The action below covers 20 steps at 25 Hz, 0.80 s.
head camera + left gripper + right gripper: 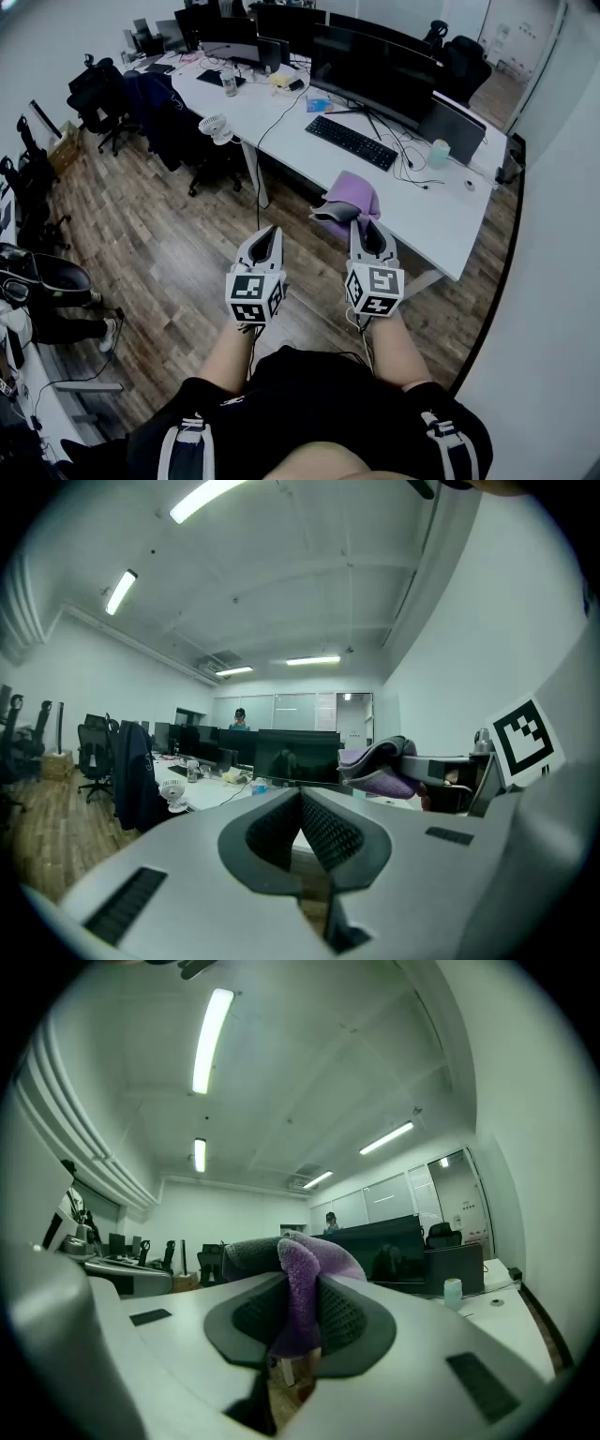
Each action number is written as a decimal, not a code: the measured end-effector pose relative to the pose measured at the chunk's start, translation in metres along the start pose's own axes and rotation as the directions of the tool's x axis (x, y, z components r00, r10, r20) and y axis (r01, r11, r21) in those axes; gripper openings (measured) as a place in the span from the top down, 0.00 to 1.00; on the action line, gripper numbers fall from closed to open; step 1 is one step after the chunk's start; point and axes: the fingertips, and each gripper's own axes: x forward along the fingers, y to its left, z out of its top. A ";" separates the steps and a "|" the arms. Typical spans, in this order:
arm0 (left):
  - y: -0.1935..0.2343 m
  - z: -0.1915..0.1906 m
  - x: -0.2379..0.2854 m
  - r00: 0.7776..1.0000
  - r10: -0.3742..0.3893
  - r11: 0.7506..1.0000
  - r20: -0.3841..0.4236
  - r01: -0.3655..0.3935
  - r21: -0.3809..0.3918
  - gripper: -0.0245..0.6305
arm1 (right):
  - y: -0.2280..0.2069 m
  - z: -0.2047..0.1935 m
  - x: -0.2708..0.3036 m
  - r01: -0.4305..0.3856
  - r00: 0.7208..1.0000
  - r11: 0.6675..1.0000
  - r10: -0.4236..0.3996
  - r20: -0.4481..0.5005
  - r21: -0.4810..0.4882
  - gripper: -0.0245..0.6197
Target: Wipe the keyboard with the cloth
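Cloth (pixel 298 1302) — purple, folded, pinched in the clenched jaws of the right gripper (pixel 362 225), held in the air short of the white surface (pixel 431 225). Keyboard (pixel 352 141) lies farther along that surface, before the monitor (pixel 375 66). Left gripper (pixel 302 803): jaws pressed together on nothing. Step in hand, judged: the approach — next, carry the cloth forward and lower it onto the keys.

Purple cloth (pixel 349 199) with a dark grey underside, pinched between the pale grey fingers (pixel 441 1335) of the right gripper (pixel 366 225). The left gripper (pixel 269 232) is the same pale grey. Its pads (pixel 328 834) are black with a fine dotted grid. Black-and-white square markers (pixel 255 297) sit behind each gripper's fingers. Beyond the fingertips is a black keyboard (pixel 352 142) on a white desk (pixel 441 225). Below them is a brown wood-plank floor (pixel 159 234).
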 end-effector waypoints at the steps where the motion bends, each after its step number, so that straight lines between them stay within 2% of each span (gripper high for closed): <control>1: 0.001 0.001 0.001 1.000 -0.001 1.000 0.001 0.001 0.000 0.94 | 0.000 0.000 0.001 0.000 1.000 1.000 0.000 -0.002 -0.001 0.83; 10: 0.017 -0.001 0.008 1.000 -0.005 1.000 0.006 0.006 -0.013 0.94 | 0.013 -0.004 0.016 0.000 1.000 1.000 0.000 -0.003 -0.010 0.82; 20: 0.067 -0.006 0.021 0.999 -0.035 0.999 0.011 0.035 -0.033 0.94 | 0.046 -0.009 0.053 0.027 1.000 0.999 -0.027 -0.003 -0.030 0.82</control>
